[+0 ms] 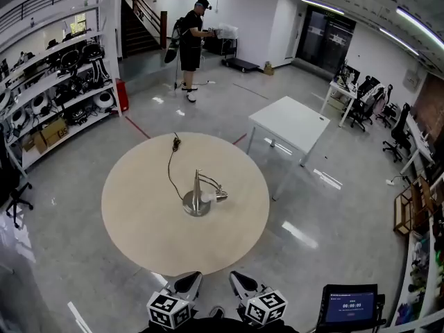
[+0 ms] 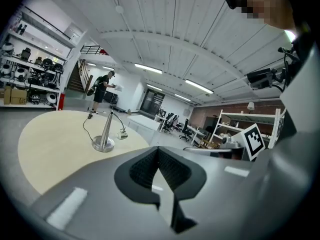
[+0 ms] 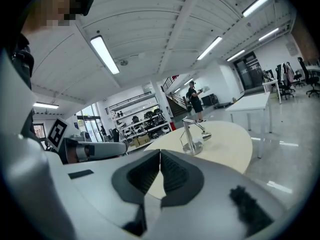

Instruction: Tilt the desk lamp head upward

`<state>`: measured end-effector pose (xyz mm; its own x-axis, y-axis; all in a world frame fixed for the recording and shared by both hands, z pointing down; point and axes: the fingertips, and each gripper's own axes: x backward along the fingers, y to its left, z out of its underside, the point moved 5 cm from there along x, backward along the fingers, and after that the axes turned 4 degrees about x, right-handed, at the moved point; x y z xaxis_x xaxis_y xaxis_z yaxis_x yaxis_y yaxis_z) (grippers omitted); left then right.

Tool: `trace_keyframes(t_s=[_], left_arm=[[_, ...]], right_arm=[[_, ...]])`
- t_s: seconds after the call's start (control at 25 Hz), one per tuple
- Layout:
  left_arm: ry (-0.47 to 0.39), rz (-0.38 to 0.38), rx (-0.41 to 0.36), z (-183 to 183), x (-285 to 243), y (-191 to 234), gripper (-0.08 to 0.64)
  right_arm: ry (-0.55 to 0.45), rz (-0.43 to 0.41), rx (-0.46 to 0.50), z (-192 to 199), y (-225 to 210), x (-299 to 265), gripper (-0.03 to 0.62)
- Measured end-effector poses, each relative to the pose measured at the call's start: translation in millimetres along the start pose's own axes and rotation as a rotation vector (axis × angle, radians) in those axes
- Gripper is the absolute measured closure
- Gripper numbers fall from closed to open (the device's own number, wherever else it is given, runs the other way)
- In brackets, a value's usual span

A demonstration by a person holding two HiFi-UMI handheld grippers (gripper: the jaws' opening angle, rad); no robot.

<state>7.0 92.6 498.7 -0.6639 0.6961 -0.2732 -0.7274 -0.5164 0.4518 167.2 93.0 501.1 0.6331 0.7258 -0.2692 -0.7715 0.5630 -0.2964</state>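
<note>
Both grippers sit just off the round table's point(image 1: 139, 220) near edge, the left gripper point(image 1: 189, 280) and right gripper point(image 1: 239, 281) side by side. Each gripper's own view shows its 2 jaws pressed together with nothing between them. That fits an approach, I judge, since there is nothing within reach to grip.

The desk lamp point(image 1: 199, 196) stands upright close to the table's middle, well apart from both grippers, on 1 round metal base point(image 1: 196, 205) that probably keeps it from tipping. Its small head point(image 1: 220, 195) hangs at the end of a thin arm, lower than the top of the stem and toward the table's right side; this drooped pose is what the task means to correct. A dark cord point(image 1: 170, 168) trails from the base to the table's far edge, presumably toward power. The tilt has not begun.

Beyond the table's far edge a person point(image 1: 191, 44) stands, and a white table point(image 1: 291, 122) lies off its far right.
</note>
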Motion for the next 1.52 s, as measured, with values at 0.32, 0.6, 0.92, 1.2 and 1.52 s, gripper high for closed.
trace_keyframes(t_s=[0.32,0.6,0.92,1.2,1.52], left_arm=[[0.016,-0.062,-0.014,-1.1,-12.7,8.8,0.554],[0.002,-0.059,-0.003,-20.5,-37.2,18.0,0.554],[0.018,0.012,-0.024,-45.7,-78.6,52.8,0.554],[0.013,0.043,-0.001,-80.4,-107.4,98.4,0.554],[0.003,0.053,0.021,-93.9,-120.1,139.5,0.554]], right_arm=[[0.010,-0.037,-0.032,1.1,-22.8,-10.9,0.586],[0.008,-0.021,-0.030,-10.4,-44.3,-25.7,0.586],[-0.003,0.066,-0.043,-30.8,-73.6,-58.2,0.586],[0.010,0.099,-0.054,-48.9,-88.4,-113.2,0.586],[0.031,0.140,-0.059,-54.5,-101.0,-155.7,0.586]])
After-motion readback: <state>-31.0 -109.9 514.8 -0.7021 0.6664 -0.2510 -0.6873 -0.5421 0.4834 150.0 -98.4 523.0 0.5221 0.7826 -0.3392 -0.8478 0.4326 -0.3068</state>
